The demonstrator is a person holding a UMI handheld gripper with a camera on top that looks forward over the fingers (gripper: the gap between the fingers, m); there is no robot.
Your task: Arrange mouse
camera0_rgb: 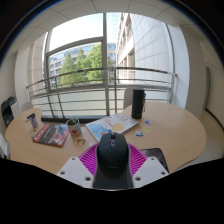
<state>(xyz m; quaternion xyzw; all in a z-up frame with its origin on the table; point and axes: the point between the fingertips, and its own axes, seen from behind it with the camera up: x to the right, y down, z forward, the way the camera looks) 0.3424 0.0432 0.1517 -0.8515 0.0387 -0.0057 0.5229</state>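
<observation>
A black computer mouse [112, 155] sits between my two fingers, with the magenta pads [89, 157] pressed against both its sides. My gripper [112, 160] is shut on the mouse and holds it above the round wooden table [180, 125]. The mouse's nose points away from me, toward the papers ahead. The near part of the mouse is hidden by the gripper body.
A dark mouse mat [155, 156] lies just right of the fingers. Ahead lie papers [110, 125], a black cylinder [138, 103], a cup [74, 129], a red book [50, 134] and a can [32, 121]. A window with a railing stands beyond.
</observation>
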